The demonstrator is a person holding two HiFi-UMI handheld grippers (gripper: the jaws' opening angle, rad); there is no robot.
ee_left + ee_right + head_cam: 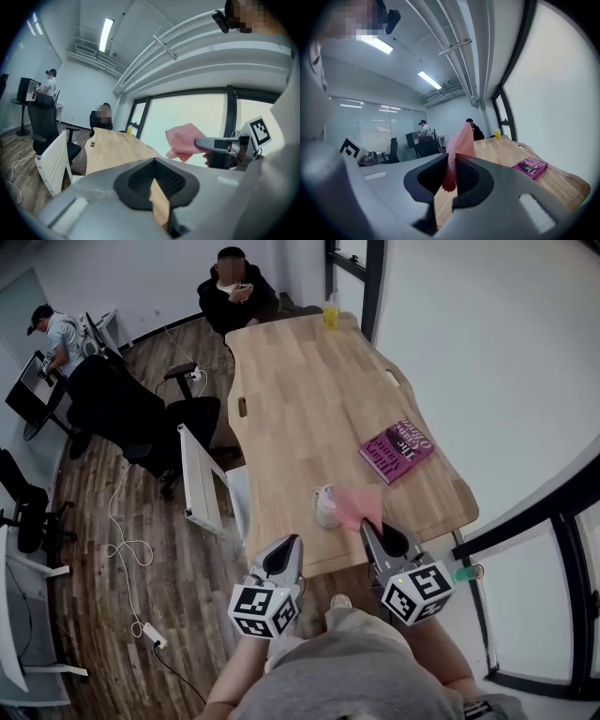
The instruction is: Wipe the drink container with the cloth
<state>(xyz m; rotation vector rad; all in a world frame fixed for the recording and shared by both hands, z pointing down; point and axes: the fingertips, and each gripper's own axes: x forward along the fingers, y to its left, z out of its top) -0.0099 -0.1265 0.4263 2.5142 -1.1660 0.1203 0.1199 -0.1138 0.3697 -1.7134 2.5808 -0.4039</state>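
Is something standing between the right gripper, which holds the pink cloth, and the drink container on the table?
Nothing visible does. The right gripper holds the pink cloth directly beside the pale drink container on the table. The magenta book lies off to the side.

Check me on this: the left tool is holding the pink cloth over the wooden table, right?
No. The right tool is holding the pink cloth over the wooden table, pinched between its jaws; the right gripper view shows it. The left tool holds nothing.
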